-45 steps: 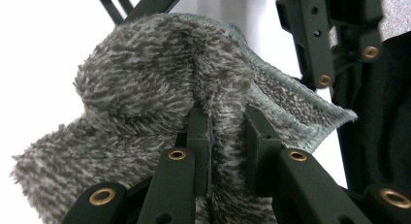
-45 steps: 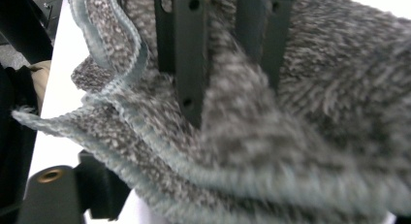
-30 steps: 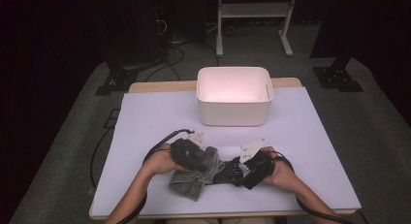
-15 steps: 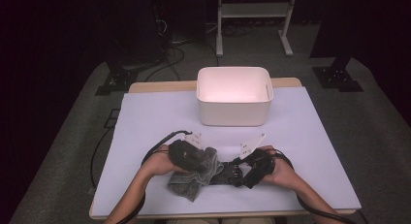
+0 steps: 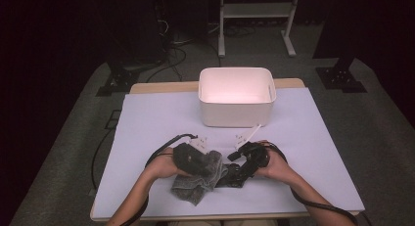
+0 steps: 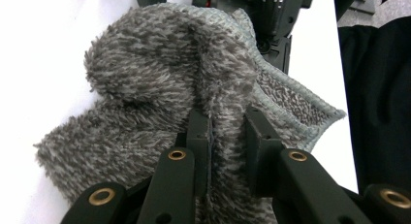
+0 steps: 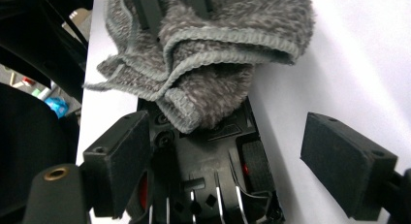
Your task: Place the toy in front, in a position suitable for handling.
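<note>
A grey fluffy towel (image 5: 195, 186) lies bunched near the table's front edge. My left gripper (image 5: 208, 165) is shut on a fold of it; in the left gripper view, pile bulges around both jaws of the left gripper (image 6: 228, 122). A black plastic object (image 5: 229, 179) with red parts lies just right of the towel. My right gripper (image 5: 238, 169) points down at it. Its jaws have just been opening: the right gripper (image 7: 231, 158) stands wide, with the black object (image 7: 208, 190) between the pads, untouched. A towel (image 7: 208, 54) corner drapes over that object.
A white bin (image 5: 236, 106) stands at the back middle of the table on a pale cover (image 5: 156, 123). Cables trail from both grippers toward the front edge. A metal stand (image 5: 254, 11) and more cables are on the floor behind the table.
The right gripper has shifted a little farther from the front edge and its jaws stand wider. The left gripper and the towel have stayed in place.
</note>
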{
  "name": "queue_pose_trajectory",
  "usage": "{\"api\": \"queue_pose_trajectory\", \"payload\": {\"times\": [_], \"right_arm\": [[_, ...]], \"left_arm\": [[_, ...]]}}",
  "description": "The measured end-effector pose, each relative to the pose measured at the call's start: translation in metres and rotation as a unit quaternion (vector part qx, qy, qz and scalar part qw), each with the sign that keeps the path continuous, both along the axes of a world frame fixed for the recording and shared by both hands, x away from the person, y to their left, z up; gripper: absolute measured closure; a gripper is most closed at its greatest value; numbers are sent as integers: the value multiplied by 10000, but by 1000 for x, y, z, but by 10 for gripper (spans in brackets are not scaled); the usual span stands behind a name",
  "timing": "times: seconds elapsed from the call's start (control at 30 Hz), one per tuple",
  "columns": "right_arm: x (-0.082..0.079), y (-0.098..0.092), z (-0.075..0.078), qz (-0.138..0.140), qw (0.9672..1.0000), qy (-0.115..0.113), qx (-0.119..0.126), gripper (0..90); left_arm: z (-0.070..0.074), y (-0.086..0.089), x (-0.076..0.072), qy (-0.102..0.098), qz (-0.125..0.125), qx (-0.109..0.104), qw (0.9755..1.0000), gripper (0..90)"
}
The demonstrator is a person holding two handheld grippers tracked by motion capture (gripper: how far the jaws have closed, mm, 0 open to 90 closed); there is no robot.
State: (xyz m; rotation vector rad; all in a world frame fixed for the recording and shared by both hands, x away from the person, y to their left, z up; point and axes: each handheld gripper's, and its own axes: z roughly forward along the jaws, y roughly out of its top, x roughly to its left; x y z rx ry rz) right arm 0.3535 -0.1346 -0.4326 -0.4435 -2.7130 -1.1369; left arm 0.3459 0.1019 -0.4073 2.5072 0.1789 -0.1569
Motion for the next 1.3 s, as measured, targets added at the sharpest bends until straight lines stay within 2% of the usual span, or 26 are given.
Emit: {"api": "queue_pose_trajectory", "payload": {"times": [0.07, 0.13, 0.27, 0.33, 0.37, 0.57, 0.63, 0.73, 0.8, 0.87, 0.93, 1.03, 1.3], "right_arm": [[1, 0, -1, -35, 10000, 35, 15, 180], [1, 0, -3, -74, 9998, 173, 27, 181], [0, 1, -11, -2, 9985, 554, -29, 210], [-1, 0, -13, 73, 9971, 761, 52, 282], [-2, -1, -13, 82, 9971, 743, 104, 312], [-10, -2, -10, 92, 9991, 390, 153, 317], [-17, -2, -8, 132, 9997, 57, 177, 327], [-25, -3, -5, 168, 9995, -226, 160, 329], [-28, -3, -4, 185, 9990, -373, 161, 330], [-30, -2, -4, 196, 9986, -459, 171, 331], [-32, -2, -4, 208, 9982, -539, 166, 332], [-34, -2, -3, 233, 9973, -678, 145, 332], [-36, -2, -1, 225, 9973, -678, 143, 337]], "left_arm": [[0, 0, 0, 17, -15, -24, 10000, 754], [1, 0, 0, 35, -29, -38, 10000, 754], [7, -1, -1, 40, -48, -112, 9999, 753], [11, -3, 1, 13, -18, -74, 10000, 753], [13, -4, 2, 9, -28, -68, 10000, 753], [22, -12, 6, -43, 31, -137, 9999, 752], [22, -12, 8, 9, 53, -118, 9999, 745], [21, -11, 10, 167, 95, -145, 9997, 717], [22, -11, 11, 181, 129, -117, 9997, 683], [21, -13, 12, 269, 201, -88, 9994, 643], [19, -17, 16, 405, 240, 85, 9989, 572], [13, -23, 17, 596, 186, 173, 9979, 562], [13, -19, 9, 455, 71, 121, 9989, 621]]}}
